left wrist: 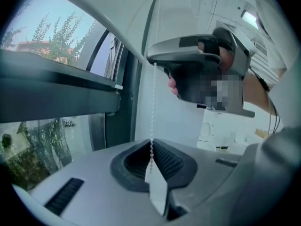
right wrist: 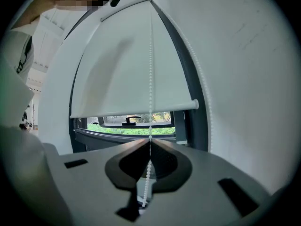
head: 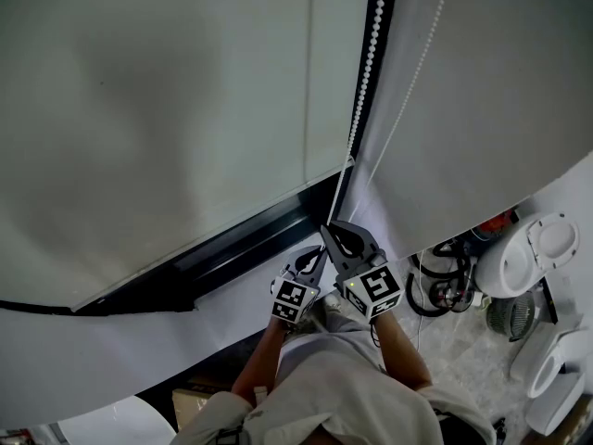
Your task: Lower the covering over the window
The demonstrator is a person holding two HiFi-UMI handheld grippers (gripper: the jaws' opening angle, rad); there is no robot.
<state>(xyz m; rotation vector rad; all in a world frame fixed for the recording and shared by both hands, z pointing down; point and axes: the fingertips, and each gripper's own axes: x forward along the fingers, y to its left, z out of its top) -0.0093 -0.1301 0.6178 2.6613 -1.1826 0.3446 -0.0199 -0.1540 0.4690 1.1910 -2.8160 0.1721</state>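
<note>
Both grippers pinching 1 bead chain (right wrist: 151, 69)
Left gripper (left wrist: 151, 147) and right gripper (right wrist: 150, 144) are clenching it, right above left, likely for hand-over-hand pulling; the roller blind (right wrist: 127, 65) is covering most of the window (right wrist: 136, 126), its lowest strip showing.

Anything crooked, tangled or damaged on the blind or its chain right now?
Nothing stands out. The blind hangs flat, its bottom bar unbent, a strip of window uncovered. The bead chain runs straight, without knots, through the shut right claw and left claw.
</note>
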